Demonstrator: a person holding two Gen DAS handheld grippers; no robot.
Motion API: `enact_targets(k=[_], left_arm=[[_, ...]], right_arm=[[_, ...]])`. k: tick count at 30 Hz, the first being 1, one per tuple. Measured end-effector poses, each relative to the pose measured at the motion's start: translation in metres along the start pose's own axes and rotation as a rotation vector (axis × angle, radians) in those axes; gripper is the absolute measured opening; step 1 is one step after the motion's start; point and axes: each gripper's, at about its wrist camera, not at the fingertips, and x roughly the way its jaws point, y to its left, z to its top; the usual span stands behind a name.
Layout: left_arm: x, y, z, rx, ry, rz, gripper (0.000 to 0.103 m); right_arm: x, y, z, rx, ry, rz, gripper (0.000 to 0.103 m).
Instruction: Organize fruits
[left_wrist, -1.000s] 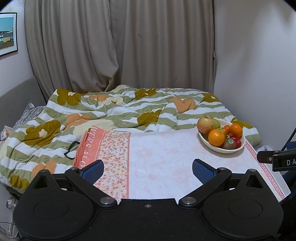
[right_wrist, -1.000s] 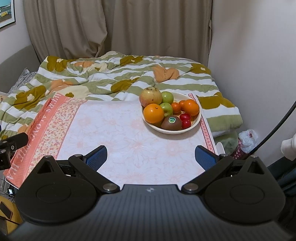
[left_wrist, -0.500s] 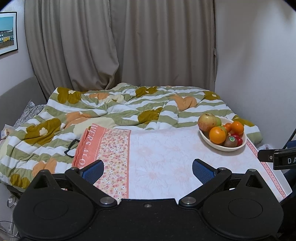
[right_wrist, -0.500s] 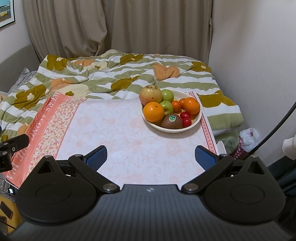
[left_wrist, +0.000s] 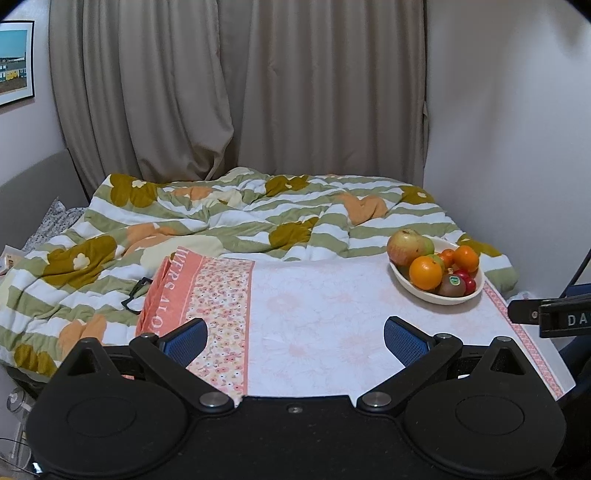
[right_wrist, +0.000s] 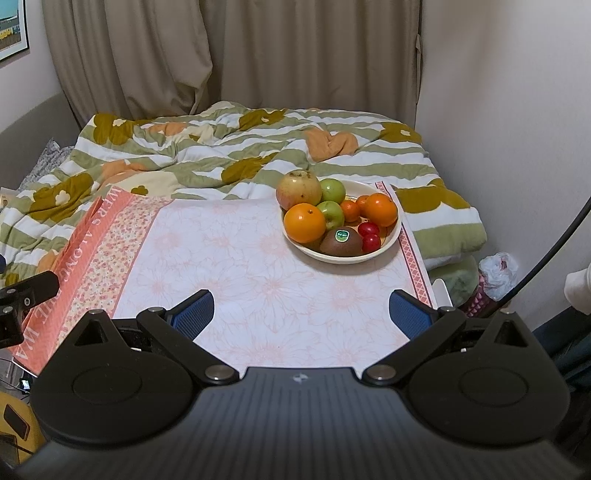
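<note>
Both your left gripper (left_wrist: 293, 339) & right gripper (right_wrist: 301, 312) were wide open, empty, well short of the bowl (right_wrist: 394, 236); piled fruit there, e.g. the orange (right_wrist: 304, 222), could've rolled off if nudged.

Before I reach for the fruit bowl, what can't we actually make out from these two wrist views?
- Fruit at the bottom of the bowl: both views, covered by the kiwi and large orange.
- Tablecloth lettering: left view, folded over and cut short.
- Near table edge: hidden behind the right tongs and left tongs.
</note>
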Motion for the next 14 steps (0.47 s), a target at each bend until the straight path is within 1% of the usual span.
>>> enact_targets(k=[3, 6, 14], left_arm=[[-0.0022, -0.0012, 0.0009, -0.001, -0.015, -0.004, 0.103], [-0.0003, -0.0041, 0.0018, 0.006, -0.007, 0.018, 0.103], [0.0051, -0.0066, 0.0013, -0.009, 0.004, 0.024, 0.103]], right_arm=[[0.0002, -0.0001, -0.0003, 0.001, 0.0, 0.0, 0.103], [0.0005, -0.0001, -0.0008, 0.003, 0.001, 0.002, 0.103], [0.0013, -0.0009, 0.0002, 0.003, 0.006, 0.005, 0.103]])
